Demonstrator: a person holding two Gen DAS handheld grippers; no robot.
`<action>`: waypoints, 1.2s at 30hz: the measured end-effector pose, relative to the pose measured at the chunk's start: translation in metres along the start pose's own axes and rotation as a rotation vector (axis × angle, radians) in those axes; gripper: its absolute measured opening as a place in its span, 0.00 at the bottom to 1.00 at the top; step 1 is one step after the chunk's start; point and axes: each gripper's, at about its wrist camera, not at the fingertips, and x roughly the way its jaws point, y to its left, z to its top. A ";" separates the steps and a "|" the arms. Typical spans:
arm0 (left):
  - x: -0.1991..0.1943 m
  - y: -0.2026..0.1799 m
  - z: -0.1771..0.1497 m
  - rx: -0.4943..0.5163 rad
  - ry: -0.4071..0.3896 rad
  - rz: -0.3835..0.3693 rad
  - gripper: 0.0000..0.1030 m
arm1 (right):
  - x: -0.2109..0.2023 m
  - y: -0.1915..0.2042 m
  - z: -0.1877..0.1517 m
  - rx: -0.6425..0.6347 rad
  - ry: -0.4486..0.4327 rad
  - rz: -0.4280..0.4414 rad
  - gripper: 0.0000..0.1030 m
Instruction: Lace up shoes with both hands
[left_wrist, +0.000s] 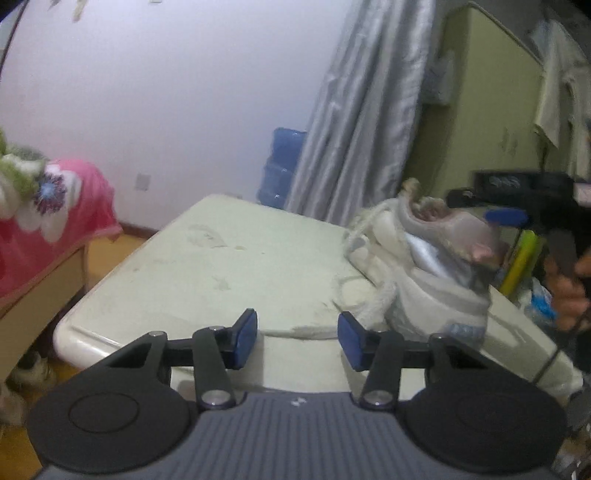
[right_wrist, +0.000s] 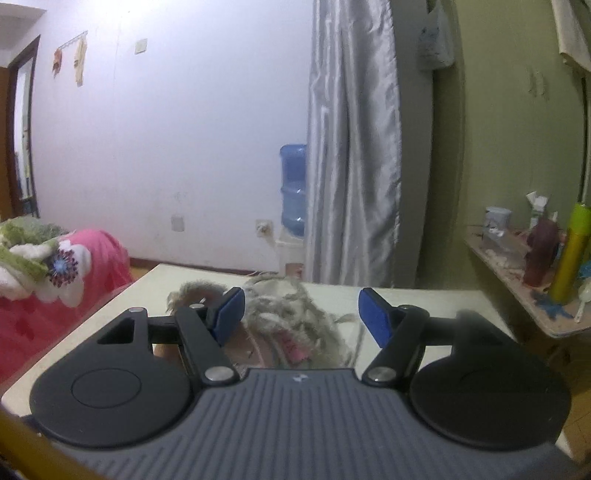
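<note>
Risk is a missed lace: the shoe (left_wrist: 424, 266) lies on the desk (left_wrist: 229, 258), and the left claw (left_wrist: 297, 339), half open and empty, is just beside its loose lace (left_wrist: 314, 332). The right claw (right_wrist: 301, 317), wide and empty above the shoe, can snag the frayed laces (right_wrist: 295, 306) and drag the shoe.

A pale cream counter (left_wrist: 229, 258) with rounded corners and faint stains carries a worn grey-white shoe (left_wrist: 424, 266) near its right edge. The shoe's frayed white lace (left_wrist: 317, 330) trails across the counter towards the near edge.
</note>
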 end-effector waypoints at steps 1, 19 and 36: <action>0.000 -0.003 -0.002 0.009 -0.007 -0.005 0.47 | 0.002 0.001 -0.001 -0.003 0.013 0.001 0.66; 0.006 -0.004 -0.017 0.095 -0.101 0.180 0.05 | 0.017 0.012 -0.004 -0.055 -0.013 -0.160 0.65; -0.004 -0.021 -0.015 0.093 -0.080 0.087 0.52 | 0.011 -0.023 -0.045 0.348 -0.043 -0.080 0.69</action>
